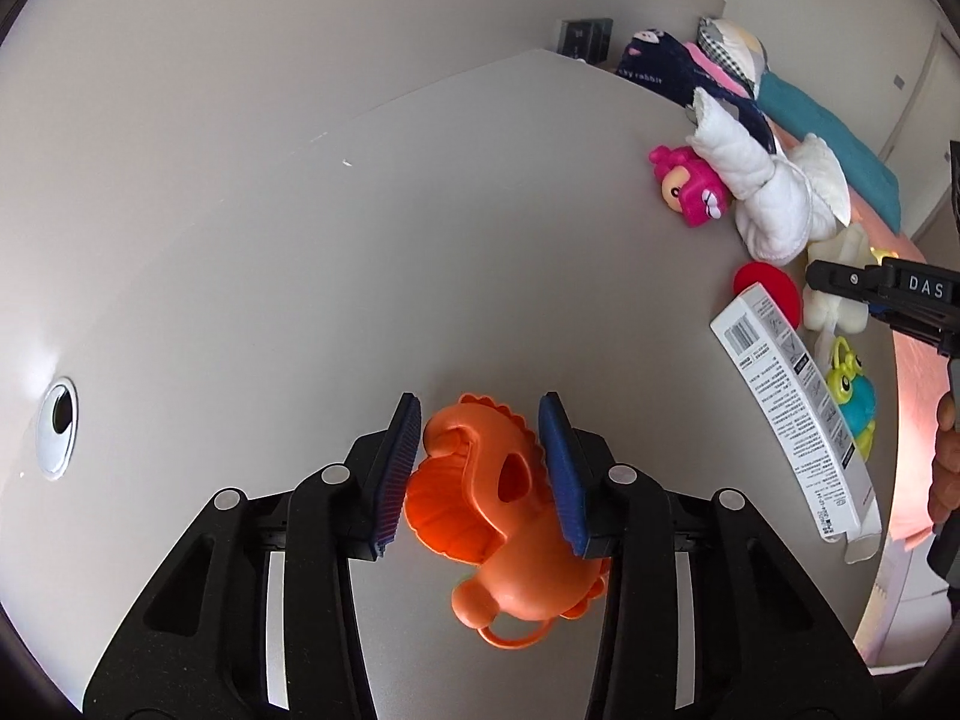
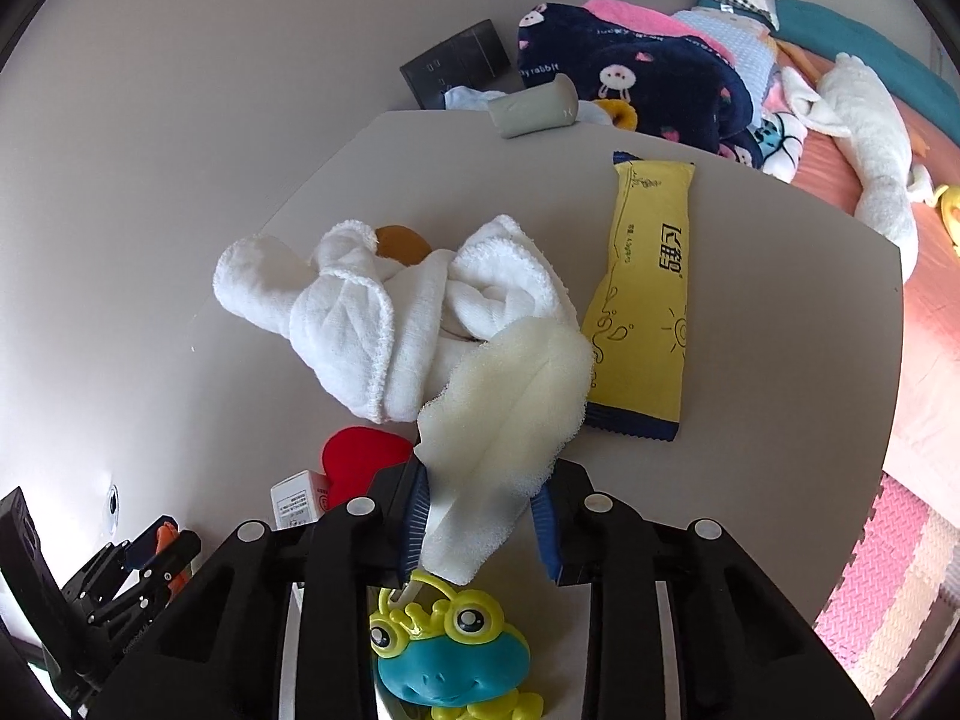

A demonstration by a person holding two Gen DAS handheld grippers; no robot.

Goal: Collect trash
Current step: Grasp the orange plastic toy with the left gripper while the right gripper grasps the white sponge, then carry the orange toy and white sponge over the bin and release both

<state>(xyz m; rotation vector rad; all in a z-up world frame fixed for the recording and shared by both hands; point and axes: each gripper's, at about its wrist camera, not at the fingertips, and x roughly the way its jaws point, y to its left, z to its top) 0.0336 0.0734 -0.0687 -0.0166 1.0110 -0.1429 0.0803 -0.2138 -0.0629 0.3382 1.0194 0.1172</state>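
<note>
Left wrist view. Grommet hole point(image 1: 57, 429) at far left in the grey worktop point(image 1: 300, 270). Lower centre: left gripper point(image 1: 480, 474), blue pads either side of an orange toy point(image 1: 498, 516), both pads pressing its flanks, fingers clenched on it. The toy sits on the worktop between them, loop handle toward the camera. Right of centre: a white carton point(image 1: 792, 414) lying slantwise on the worktop, printed face up. Above it a red disc point(image 1: 771, 291), partly under the carton's top end. Upper right: pink toy point(image 1: 690, 186) just beside a rolled white towel point(image 1: 774, 192). Right edge: a hand point(image 1: 945, 462) behind the black body of the other gripper. Frog toy point(image 1: 852, 402) between carton and that hand.

Right wrist view. Lower left: the left gripper seen from the side, orange showing between its fingers. Next, the carton's end point(image 2: 294, 501) and the red disc point(image 2: 354, 462), touching. Centre: white towel point(image 2: 384, 306), bunched, a brown round thing point(image 2: 399, 243) peeking behind it. Lower centre: right gripper point(image 2: 480, 525), fingers closed on a pale yellow sponge point(image 2: 510, 414); the sponge's narrow end is squeezed between the pads, its broad end overlaps the towel and the wrapper in the frame. Frog toy point(image 2: 450, 666) below the fingers, at the bottom edge. Right of centre: yellow wrapper point(image 2: 648, 294) flat on the worktop. Upper right: bed point(image 2: 840, 168) piled with a navy blanket point(image 2: 630, 78) and a white plush point(image 2: 870, 138).
</note>
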